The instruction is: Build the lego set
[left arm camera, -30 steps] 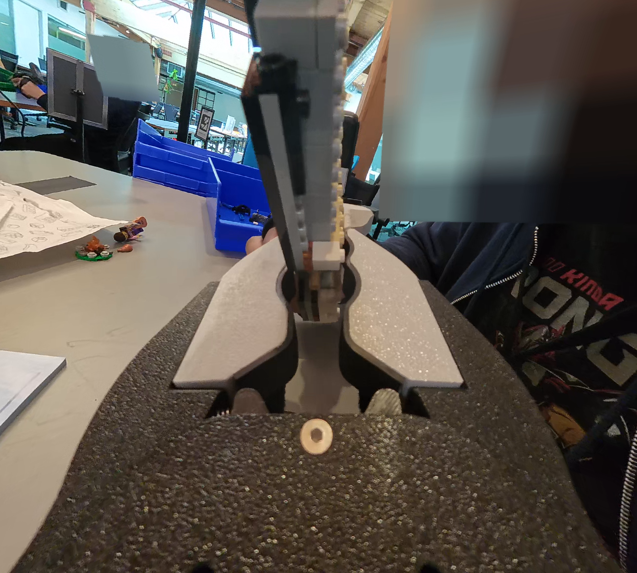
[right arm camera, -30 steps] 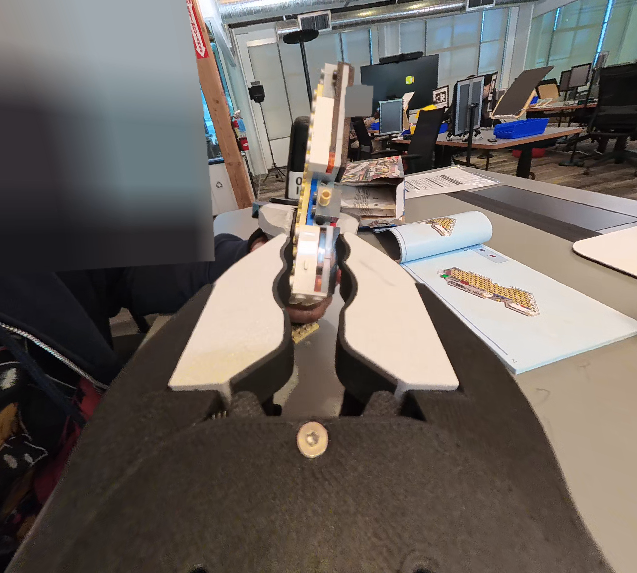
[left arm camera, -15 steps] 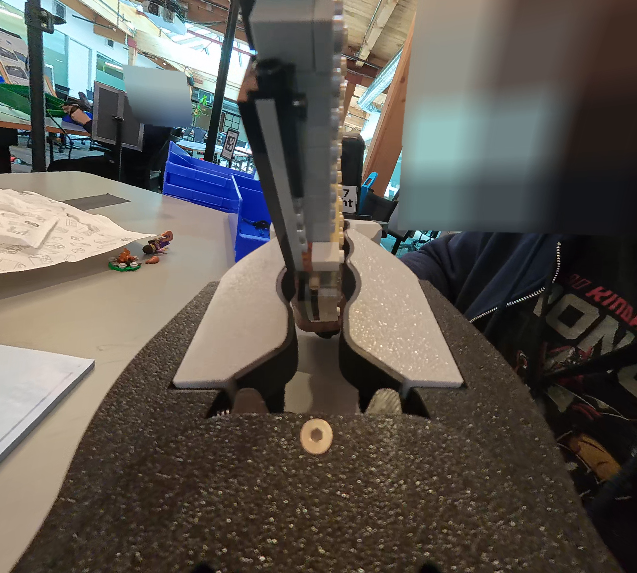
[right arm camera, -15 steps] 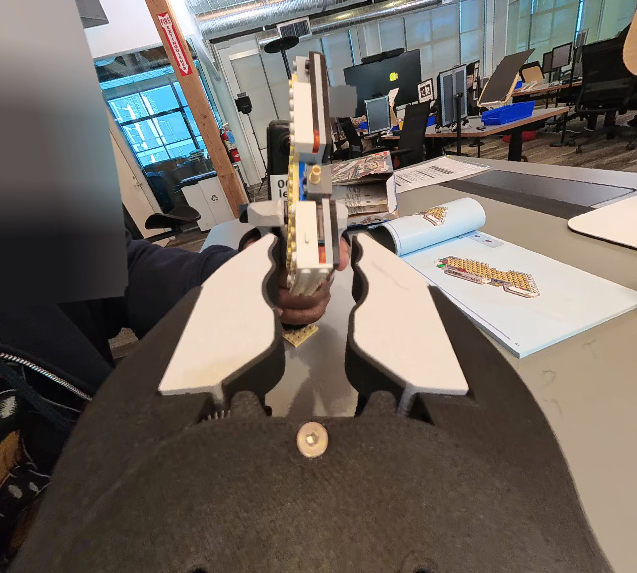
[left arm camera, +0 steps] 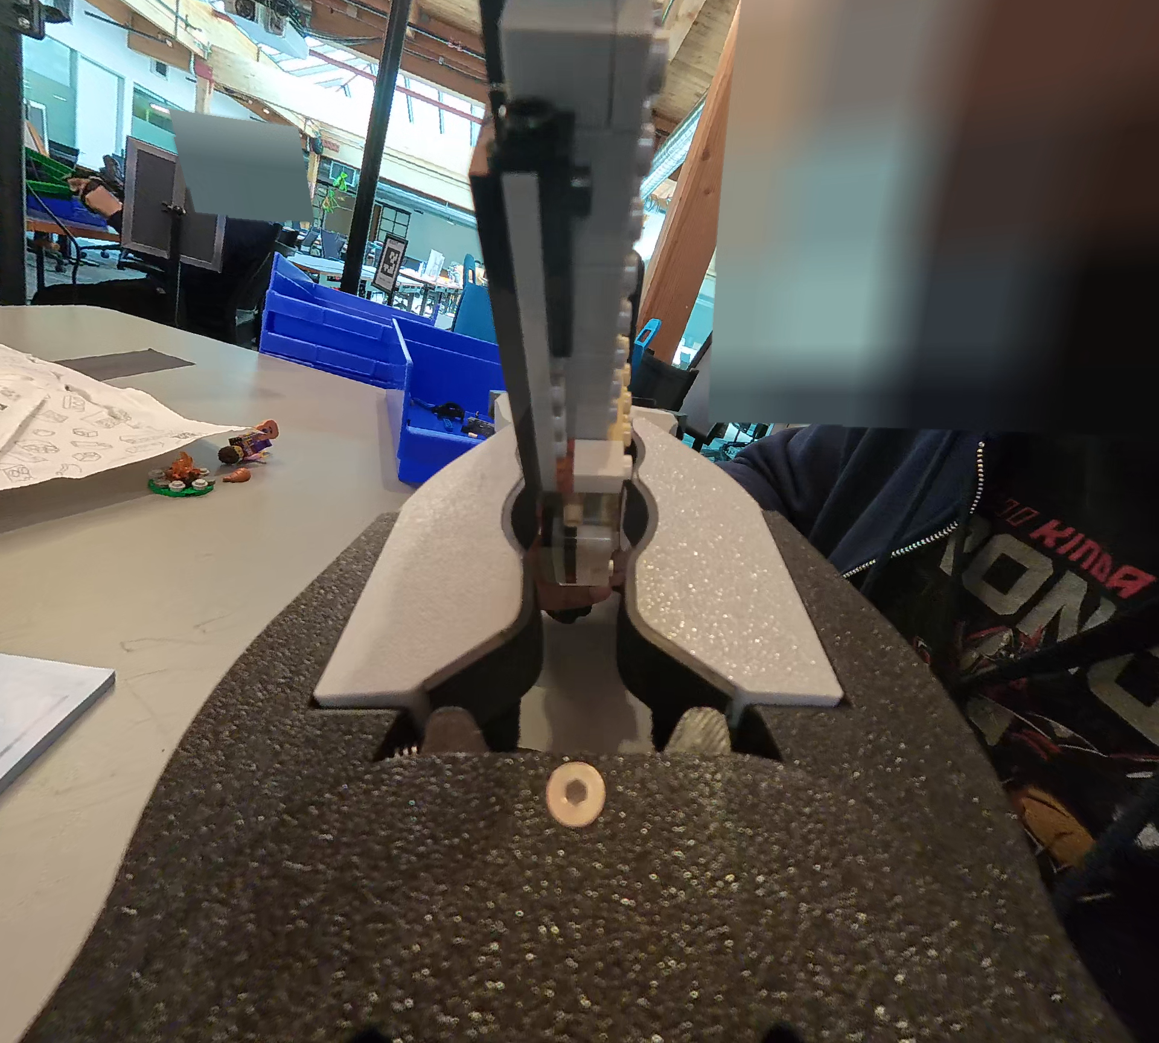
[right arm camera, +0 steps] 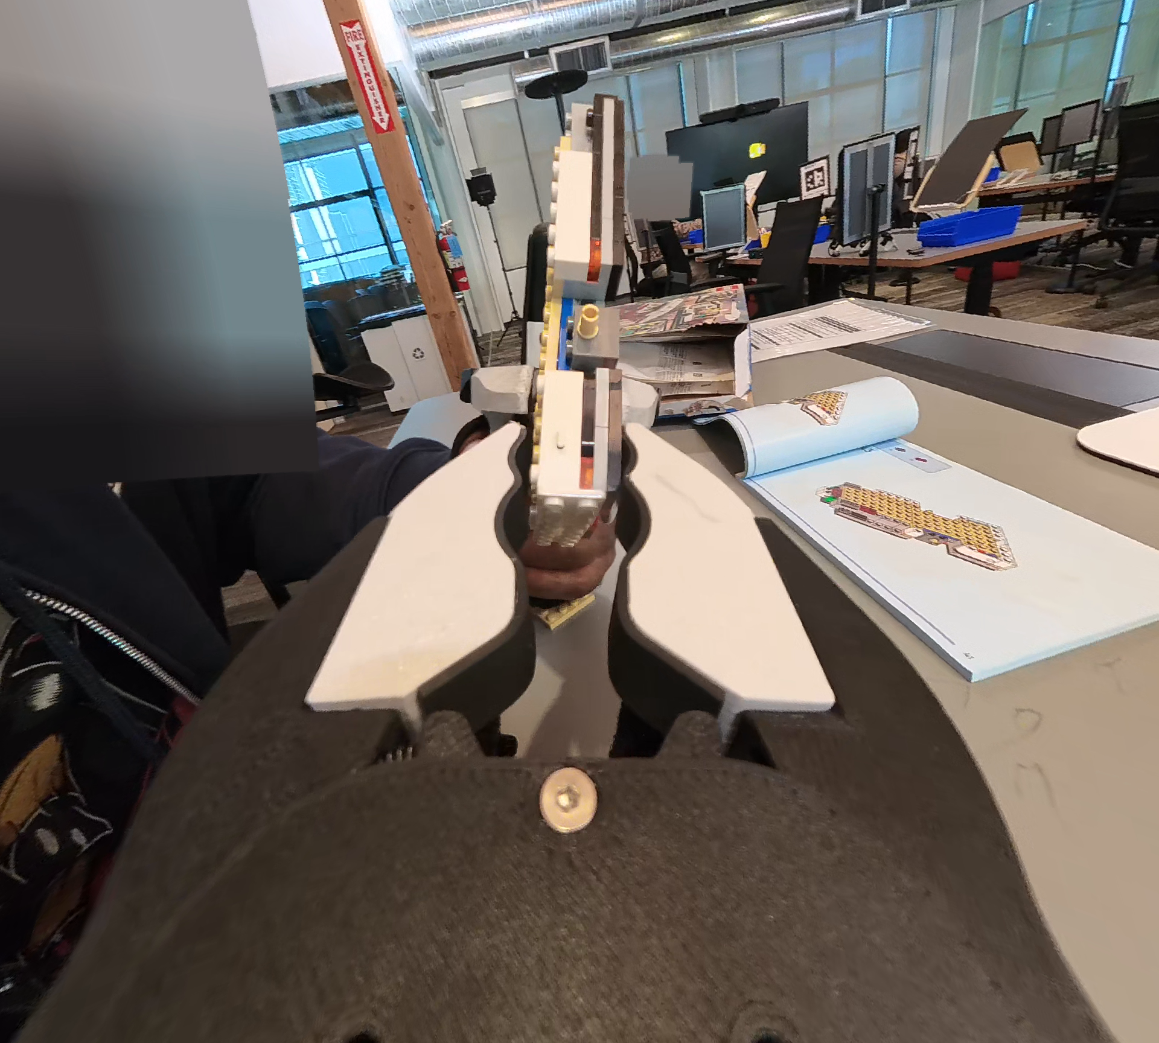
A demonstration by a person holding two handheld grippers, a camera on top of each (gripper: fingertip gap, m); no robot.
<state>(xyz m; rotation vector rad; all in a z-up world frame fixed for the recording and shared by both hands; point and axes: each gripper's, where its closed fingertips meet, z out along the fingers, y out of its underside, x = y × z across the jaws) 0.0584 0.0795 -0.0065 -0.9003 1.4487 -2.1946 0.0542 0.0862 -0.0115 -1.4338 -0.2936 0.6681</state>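
Above the grey table (right arm camera: 1035, 762), the tall grey, white and tan brick-built model (left arm camera: 574, 235) stands upright, its bottom end pinched from both sides: left gripper (left arm camera: 574, 486) clamped on it, right gripper (right arm camera: 574, 448) clamped too. Beyond, an open pale-blue instruction booklet (right arm camera: 909, 542) and blue plastic bins (left arm camera: 351, 329). Risk: opposing pulls could snap the plates apart.

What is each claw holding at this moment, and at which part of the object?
Both claws grip the same tall brick model, each at its lower end: the left claw on the brick model, and the right claw on its white bottom section.
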